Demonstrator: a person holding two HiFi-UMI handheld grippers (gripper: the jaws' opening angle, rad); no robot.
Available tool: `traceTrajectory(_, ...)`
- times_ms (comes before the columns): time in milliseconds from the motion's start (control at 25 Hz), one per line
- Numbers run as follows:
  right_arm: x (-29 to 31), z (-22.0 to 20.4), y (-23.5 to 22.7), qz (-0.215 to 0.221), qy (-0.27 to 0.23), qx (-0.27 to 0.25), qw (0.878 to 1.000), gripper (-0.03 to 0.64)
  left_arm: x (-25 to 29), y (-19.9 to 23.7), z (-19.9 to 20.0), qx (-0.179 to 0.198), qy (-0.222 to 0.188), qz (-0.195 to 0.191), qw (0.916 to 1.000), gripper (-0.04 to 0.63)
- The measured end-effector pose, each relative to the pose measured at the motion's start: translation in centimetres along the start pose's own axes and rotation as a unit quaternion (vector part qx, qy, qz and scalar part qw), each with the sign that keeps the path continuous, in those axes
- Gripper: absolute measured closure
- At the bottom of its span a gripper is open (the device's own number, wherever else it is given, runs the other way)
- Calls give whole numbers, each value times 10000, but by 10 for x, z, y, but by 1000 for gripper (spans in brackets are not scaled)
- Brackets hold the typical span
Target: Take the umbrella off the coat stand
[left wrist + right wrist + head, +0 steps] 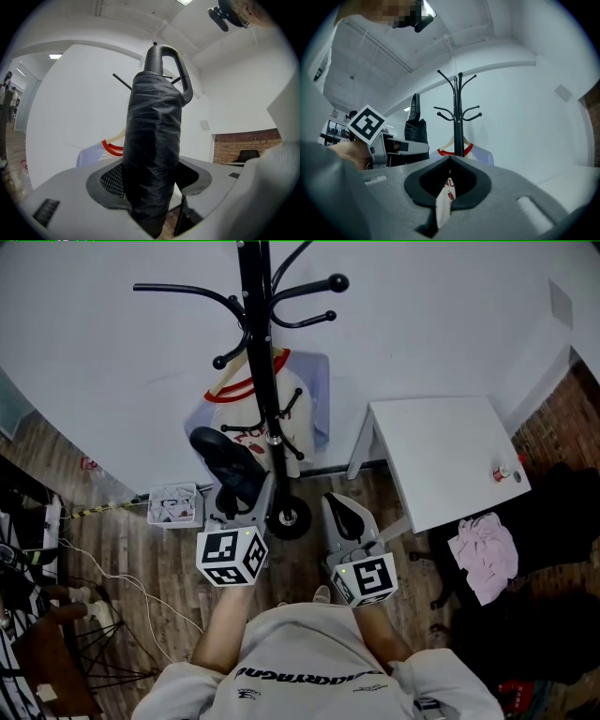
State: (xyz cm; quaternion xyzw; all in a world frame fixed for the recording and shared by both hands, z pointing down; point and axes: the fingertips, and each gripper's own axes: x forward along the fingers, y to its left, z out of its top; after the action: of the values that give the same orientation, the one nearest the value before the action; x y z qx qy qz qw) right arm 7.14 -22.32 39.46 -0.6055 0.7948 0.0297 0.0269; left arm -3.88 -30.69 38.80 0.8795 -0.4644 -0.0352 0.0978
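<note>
A folded black umbrella (227,465) with a loop handle (165,61) stands upright between the pads of my left gripper (242,495), which is shut on its sleeve (153,154). In the right gripper view the umbrella (415,125) is to the left of the black coat stand (459,115) and apart from it. The stand's pole (257,352) rises just behind the umbrella in the head view. My right gripper (341,517) hangs to the right of the stand's base (289,518), shut with nothing in it (450,160).
A white T-shirt with a red collar (246,401) hangs on the stand. A white table (441,456) stands to the right, with a pink cloth (486,554) beside it. A white bin (172,504) and cables (112,577) lie on the floor at left.
</note>
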Motion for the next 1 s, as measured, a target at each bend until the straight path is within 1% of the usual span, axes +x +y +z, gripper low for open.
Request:
traceTrajectory(440, -2, -5, 5, -45, 59, 55, 10000, 617, -16, -10, -24, 49, -61, -19, 10000, 321)
traceTrajectory(680, -2, -7, 5, -102, 79, 73, 9999, 617, -22, -13, -32, 93, -153, -11, 9998, 321)
traceTrajectory(1000, -4, -6, 9, -104, 90, 6, 9999, 617, -30, -16, -42, 131, -172, 31, 9998, 321)
